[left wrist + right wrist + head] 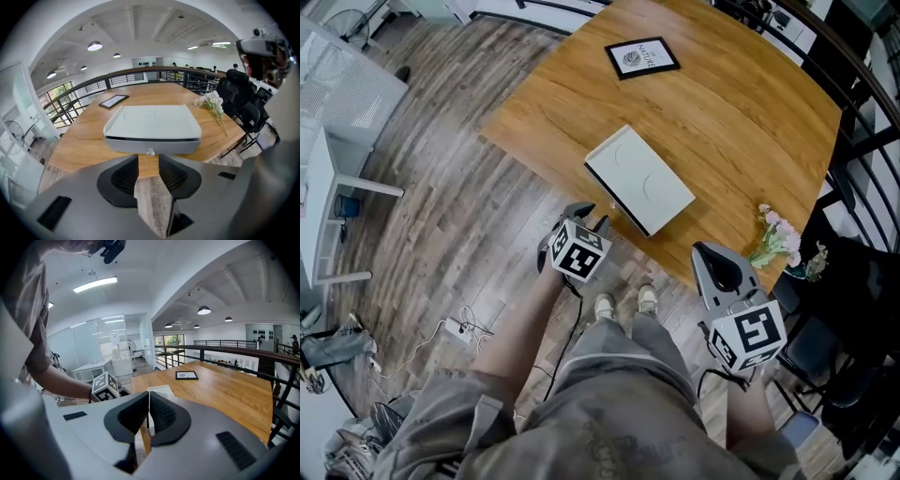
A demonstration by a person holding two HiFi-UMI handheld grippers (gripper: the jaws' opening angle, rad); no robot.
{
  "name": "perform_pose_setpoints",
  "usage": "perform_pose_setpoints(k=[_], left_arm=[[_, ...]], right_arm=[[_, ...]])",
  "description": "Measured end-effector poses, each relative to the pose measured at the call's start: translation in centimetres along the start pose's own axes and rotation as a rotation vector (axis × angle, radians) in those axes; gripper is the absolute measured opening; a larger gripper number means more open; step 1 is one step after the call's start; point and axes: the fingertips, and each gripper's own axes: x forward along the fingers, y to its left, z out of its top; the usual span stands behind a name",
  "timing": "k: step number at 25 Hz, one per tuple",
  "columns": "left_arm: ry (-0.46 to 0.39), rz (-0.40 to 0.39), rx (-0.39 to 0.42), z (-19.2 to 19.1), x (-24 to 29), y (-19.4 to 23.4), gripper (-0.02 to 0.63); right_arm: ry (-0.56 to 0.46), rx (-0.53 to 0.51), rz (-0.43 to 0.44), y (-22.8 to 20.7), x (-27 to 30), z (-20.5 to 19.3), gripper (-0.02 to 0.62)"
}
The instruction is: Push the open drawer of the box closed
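Observation:
A flat white box (639, 178) lies near the front edge of the wooden table (712, 112). In the left gripper view its grey drawer front (178, 145) faces me under the lid, with a small clear knob (150, 152) at its middle and a dark slit above it. My left gripper (149, 161) is open, its tips just short of the knob and nothing between them; in the head view the left gripper (591, 217) sits at the box's near corner. My right gripper (149, 397) is shut and empty, and in the head view this right gripper (710, 251) hangs off the table's front edge.
A black-framed picture (642, 56) lies at the far side of the table. A sprig of pink flowers (778, 239) rests at the table's right edge. Dark office chairs (243, 101) stand to the right. A railing (220, 350) runs behind the table, and wood floor lies below.

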Motion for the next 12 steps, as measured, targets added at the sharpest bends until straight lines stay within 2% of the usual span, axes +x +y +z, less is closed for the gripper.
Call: perform_pose_setpoints(k=[7, 12], left_arm=[[-0.167, 0.095, 0.008, 2.9, -8.6, 1.3, 0.082], [-0.312, 0.187, 0.0, 5.7, -15.7, 2.4, 0.055]], right_arm=[[-0.082, -0.063, 0.028, 1.4, -1.1, 4.1, 0.032], [-0.157, -0.119, 0.055, 2.3, -1.9, 7.9, 0.032]])
